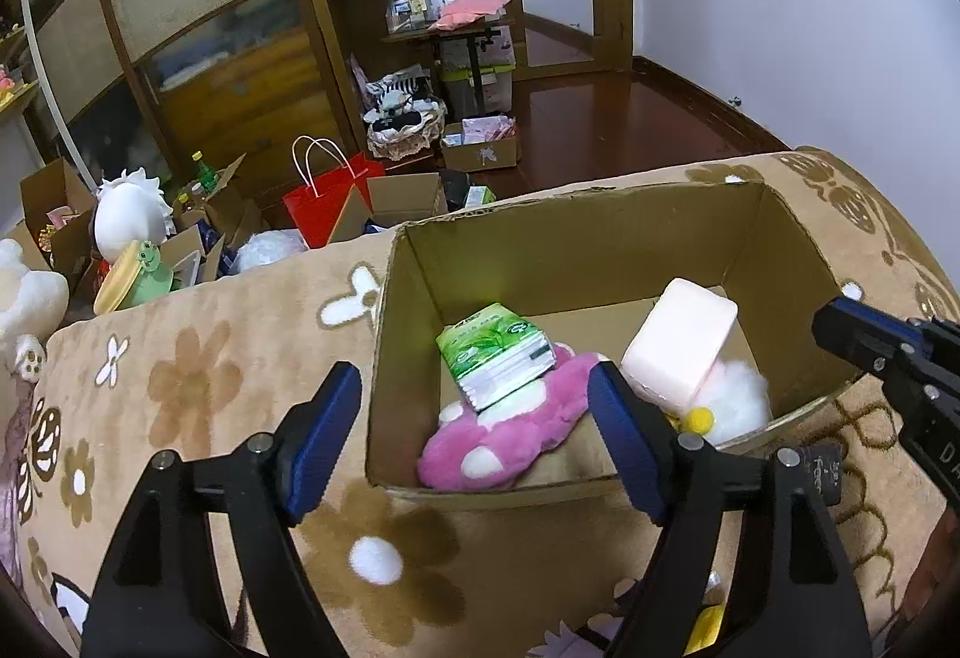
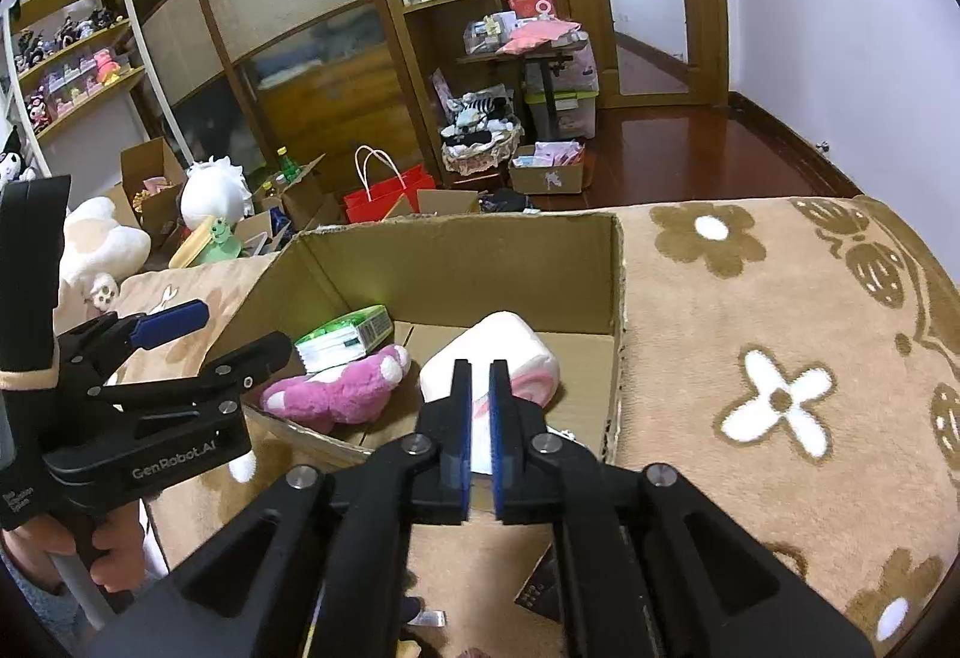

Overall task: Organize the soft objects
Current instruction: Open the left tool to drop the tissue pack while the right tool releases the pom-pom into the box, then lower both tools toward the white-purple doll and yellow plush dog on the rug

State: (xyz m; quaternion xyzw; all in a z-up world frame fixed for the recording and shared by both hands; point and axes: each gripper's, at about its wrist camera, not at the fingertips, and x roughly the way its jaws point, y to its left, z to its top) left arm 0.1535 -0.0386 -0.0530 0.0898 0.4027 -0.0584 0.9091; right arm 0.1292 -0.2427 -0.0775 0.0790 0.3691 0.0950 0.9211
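Four soft things seen from the left wrist inside open brown cardboard box (image 1: 576, 238): fuzzy pink plush (image 1: 510, 430), green tissue pack (image 1: 495, 352) atop it, smooth pale pink pillow (image 1: 681, 340), white fluffy toy (image 1: 738, 400). Left gripper (image 1: 480, 430) wide, empty, straddling box's near corner above plush.

From right wrist: right gripper (image 2: 480, 418) narrow, a slim gap; nothing clamped, probably; pillow just beyond tips.

A lived-in home bedroom is shown: a flower-patterned blanket (image 2: 780, 310) is spread in front, a wooden wardrobe (image 2: 288, 15) and toy-filled shelves (image 2: 72, 57) are seen, and the wooden floor (image 2: 690, 147) is cluttered with boxes (image 2: 546, 175).
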